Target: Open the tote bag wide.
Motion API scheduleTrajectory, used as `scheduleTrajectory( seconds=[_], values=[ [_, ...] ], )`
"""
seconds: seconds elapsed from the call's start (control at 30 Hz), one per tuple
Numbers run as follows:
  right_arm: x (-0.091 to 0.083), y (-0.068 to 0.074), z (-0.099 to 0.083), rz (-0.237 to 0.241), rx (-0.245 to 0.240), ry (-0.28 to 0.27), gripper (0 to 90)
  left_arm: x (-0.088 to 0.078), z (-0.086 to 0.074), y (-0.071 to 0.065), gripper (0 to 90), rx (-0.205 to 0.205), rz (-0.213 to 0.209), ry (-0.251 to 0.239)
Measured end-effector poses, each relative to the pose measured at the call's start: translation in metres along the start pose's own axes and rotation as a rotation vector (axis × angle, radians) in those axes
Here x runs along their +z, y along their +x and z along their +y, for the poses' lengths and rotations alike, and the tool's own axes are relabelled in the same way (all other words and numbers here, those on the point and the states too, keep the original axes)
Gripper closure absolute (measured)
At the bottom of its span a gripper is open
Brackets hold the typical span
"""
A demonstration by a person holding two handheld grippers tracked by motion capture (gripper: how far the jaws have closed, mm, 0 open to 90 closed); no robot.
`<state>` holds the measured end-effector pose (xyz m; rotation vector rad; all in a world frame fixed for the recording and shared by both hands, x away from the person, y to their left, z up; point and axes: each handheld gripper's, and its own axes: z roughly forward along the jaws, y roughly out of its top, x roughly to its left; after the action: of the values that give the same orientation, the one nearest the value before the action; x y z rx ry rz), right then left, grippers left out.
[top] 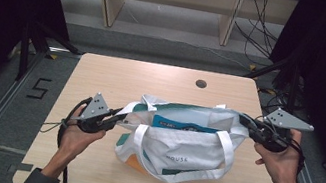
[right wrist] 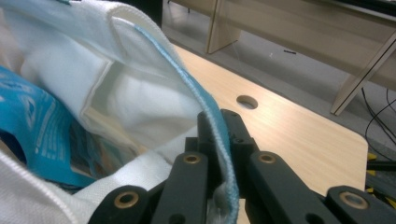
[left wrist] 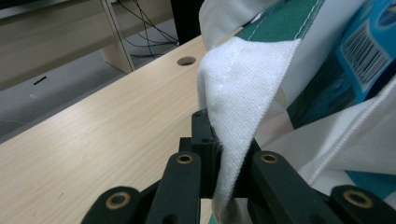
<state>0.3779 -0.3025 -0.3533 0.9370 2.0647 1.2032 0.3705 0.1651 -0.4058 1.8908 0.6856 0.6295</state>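
Note:
A white tote bag (top: 176, 149) with green and teal print and white handles lies on the light wooden table (top: 118, 76), its mouth stretched wide between my two hands. My left gripper (top: 122, 115) is shut on the bag's left rim; in the left gripper view the white hem (left wrist: 233, 107) is pinched between the black jaws. My right gripper (top: 243, 120) is shut on the right rim, whose blue-edged hem (right wrist: 212, 116) runs between its jaws. A teal packet (top: 180, 125) lies inside the bag.
A round cable hole (top: 201, 83) sits near the table's far edge. Wooden shelf legs (top: 108, 3) and loose cables (top: 258, 27) stand on the floor beyond. Metal rails run along both sides of the table.

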Motion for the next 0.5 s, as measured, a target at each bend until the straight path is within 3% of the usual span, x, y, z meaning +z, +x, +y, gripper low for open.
scheduleTrajectory(
  seconds=[0.17, 0.2, 0.23, 0.33, 0.37, 0.4, 0.43, 0.47, 0.5],
  values=[
    [0.011, 0.000, -0.014, 0.001, -0.001, 0.028, 88.2, 0.013, -0.013, -0.001, 84.1, 0.002, -0.004, 0.046],
    [0.013, 0.002, -0.016, -0.001, 0.015, 0.033, 88.2, 0.016, -0.015, 0.000, 84.1, 0.011, -0.007, 0.054],
    [0.016, 0.002, -0.019, 0.002, 0.031, 0.047, 88.2, 0.020, -0.018, 0.000, 84.1, -0.006, -0.007, 0.062],
    [0.025, 0.000, -0.024, -0.007, 0.005, 0.065, 88.2, 0.027, -0.023, 0.002, 84.1, 0.010, -0.010, 0.088],
    [0.028, 0.001, -0.026, -0.007, 0.019, 0.079, 88.2, 0.030, -0.025, 0.002, 84.1, -0.005, -0.007, 0.098],
    [0.032, -0.001, -0.027, -0.017, -0.006, 0.070, 88.2, 0.034, -0.027, 0.003, 84.2, -0.004, -0.010, 0.102],
    [0.035, 0.000, -0.029, -0.016, 0.014, 0.077, 88.2, 0.036, -0.029, 0.004, 84.2, -0.021, -0.010, 0.109],
    [0.039, 0.000, -0.031, -0.015, 0.016, 0.081, 88.2, 0.038, -0.031, 0.006, 84.2, 0.002, -0.012, 0.119],
    [0.042, -0.003, -0.033, -0.010, 0.004, 0.090, 88.2, 0.040, -0.033, 0.007, 84.2, -0.013, -0.012, 0.123]
  ],
)
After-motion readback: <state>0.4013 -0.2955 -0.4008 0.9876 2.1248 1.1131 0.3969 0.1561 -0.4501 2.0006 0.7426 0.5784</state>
